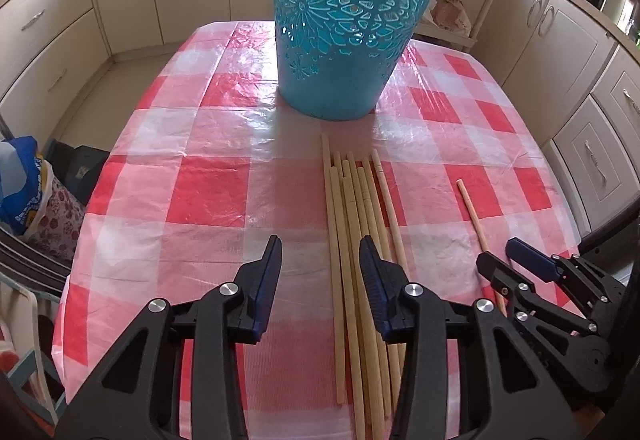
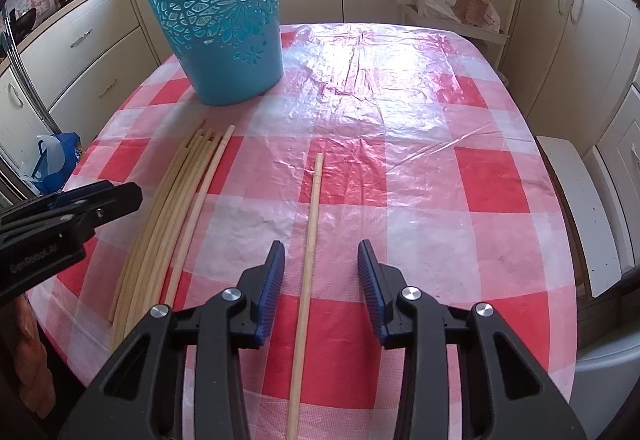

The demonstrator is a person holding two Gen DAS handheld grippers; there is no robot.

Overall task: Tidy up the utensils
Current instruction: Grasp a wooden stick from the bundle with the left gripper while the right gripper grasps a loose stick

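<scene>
Both your claws are spread wide and hold nothing. Your right gripper straddles a lone pale wooden chopstick. A bundle of similar wooden chopsticks lies beneath your left gripper. The perforated turquoise plastic basket stands ahead. Its inside is hidden, so judging by this, sorting has barely begun.

About 9 chopsticks, 1 blue basket, 2 grippers.

Bucket: rim cut by top edge, interior unseen. Chopstick bundle: near ends hidden beneath left fingers. Single chopstick: near end cut off at frame bottom.
</scene>
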